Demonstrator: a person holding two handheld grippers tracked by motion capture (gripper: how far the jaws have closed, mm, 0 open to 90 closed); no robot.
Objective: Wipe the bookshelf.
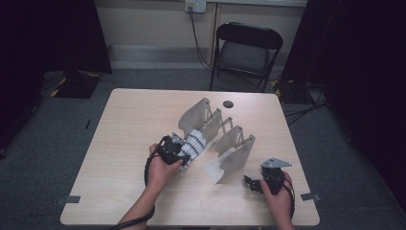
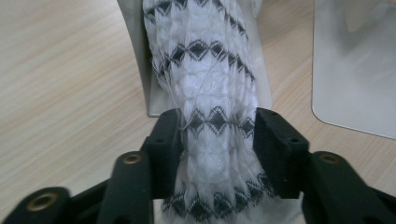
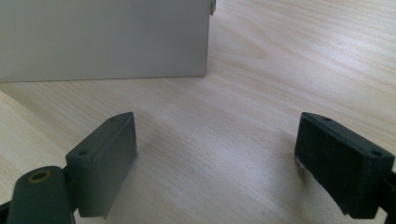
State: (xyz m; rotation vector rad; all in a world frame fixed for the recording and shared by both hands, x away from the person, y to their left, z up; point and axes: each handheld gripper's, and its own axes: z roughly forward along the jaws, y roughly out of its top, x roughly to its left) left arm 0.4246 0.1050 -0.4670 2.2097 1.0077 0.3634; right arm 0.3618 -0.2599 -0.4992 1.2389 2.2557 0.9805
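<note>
A white sock (image 1: 194, 143) (image 2: 205, 70) with black diamond bands is pulled over one grey foot-shaped plate (image 2: 140, 79) of a rack (image 1: 234, 153) at the table's middle. My left gripper (image 1: 186, 152) (image 2: 217, 121) holds the sock's near end, and both black pads (image 2: 273, 149) touch the fabric, which narrows between them. My right gripper (image 1: 250, 182) (image 3: 217, 140) rests low over bare wood at the front right, its jaws wide apart and nothing between them. A grey plate (image 3: 102, 37) stands just beyond it.
The rack has several upright grey plates (image 1: 198, 112); a neighbouring one (image 2: 355, 70) is to the right of the sock. A small black disc (image 1: 228, 104) lies on the table (image 1: 134, 124) behind the rack. A black folding chair (image 1: 246, 48) stands beyond the far edge.
</note>
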